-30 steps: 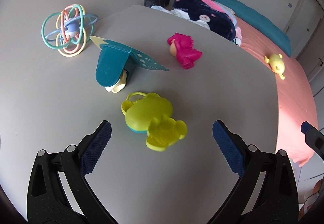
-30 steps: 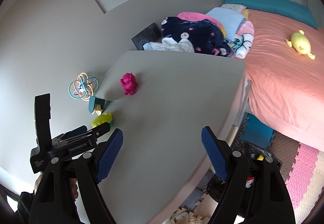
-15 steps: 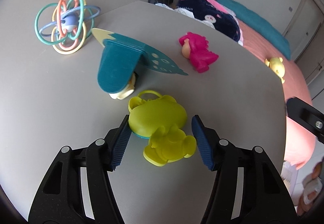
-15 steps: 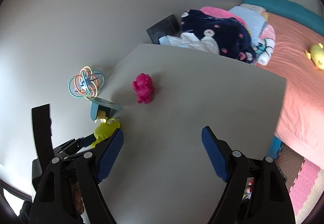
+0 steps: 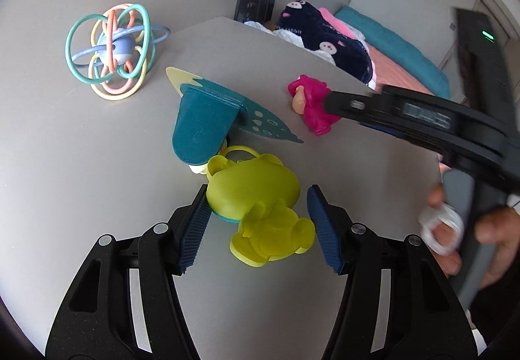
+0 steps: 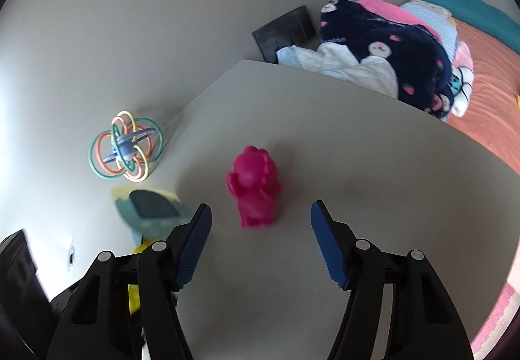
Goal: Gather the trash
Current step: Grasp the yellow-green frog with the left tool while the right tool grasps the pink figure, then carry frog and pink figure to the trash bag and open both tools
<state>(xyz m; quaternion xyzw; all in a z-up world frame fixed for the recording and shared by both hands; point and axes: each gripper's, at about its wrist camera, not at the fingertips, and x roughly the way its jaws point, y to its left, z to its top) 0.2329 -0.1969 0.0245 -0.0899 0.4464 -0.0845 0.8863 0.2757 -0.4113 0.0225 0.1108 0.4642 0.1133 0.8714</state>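
L gripper [image 5: 256, 226] has just closed round the lime-green frog toy [image 5: 256, 200] – left pad touching, right pad a sliver off, so not yet clamped. Next: finish squeeze, lift. R gripper [image 6: 258, 241], jaws narrowing but empty, lines up on pink figure [image 6: 255, 187]. Teal toy [image 5: 208, 122] touches frog's far side; table [image 5: 357, 165] edge at right.

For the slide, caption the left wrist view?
Left gripper straddles the green toy on the table; right gripper reaches the pink figure.
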